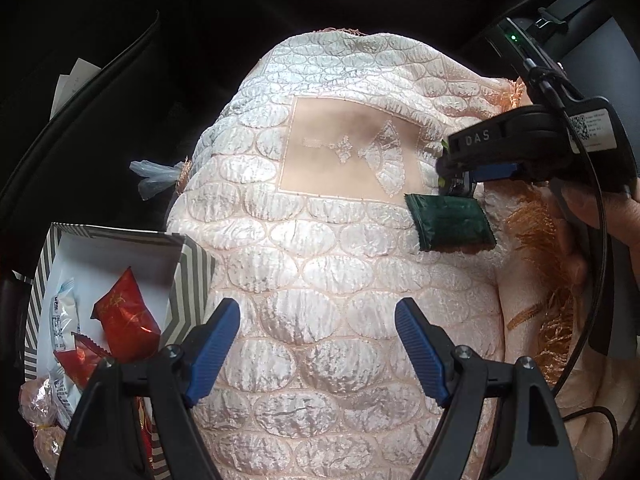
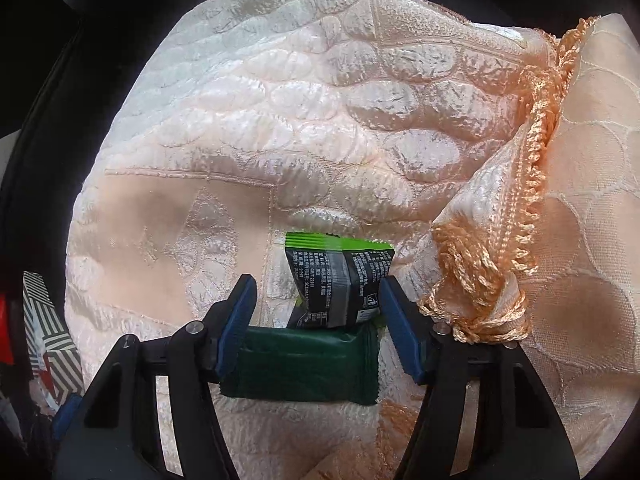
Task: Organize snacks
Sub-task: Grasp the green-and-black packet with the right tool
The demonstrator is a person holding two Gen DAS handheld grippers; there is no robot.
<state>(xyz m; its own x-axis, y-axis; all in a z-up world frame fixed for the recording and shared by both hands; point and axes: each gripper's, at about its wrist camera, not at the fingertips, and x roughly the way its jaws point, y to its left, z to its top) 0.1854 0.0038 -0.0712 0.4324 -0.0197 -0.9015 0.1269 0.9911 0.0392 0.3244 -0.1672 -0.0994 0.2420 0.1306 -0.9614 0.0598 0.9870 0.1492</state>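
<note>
The right gripper [image 2: 316, 320] points down at two snack packs on the pink bumpy cloth [image 2: 280, 120]. Its jaws are partly open. A dark green pack [image 2: 296, 364] lies flat between them, with its long side running across from 9 o'clock to 3 o'clock, from one finger to the other. A black and green pack [image 2: 340, 280] sits just past it, toward 12 o'clock, leaning on its far edge. The right finger [image 2: 394, 312] looks like it touches the black and green pack. I cannot tell if the fingers press on the dark green pack yet.

The left gripper [image 1: 318, 344] is open and holds nothing. From it, the dark green pack [image 1: 450, 222] lies at about 1 o'clock, well apart. So the right hand is the nearer one for this pack.

The striped box [image 1: 188, 292] with red packs [image 1: 126, 316] inside is at 9 o'clock from the left gripper, just beside it. The pack probably needs to travel that way.
</note>
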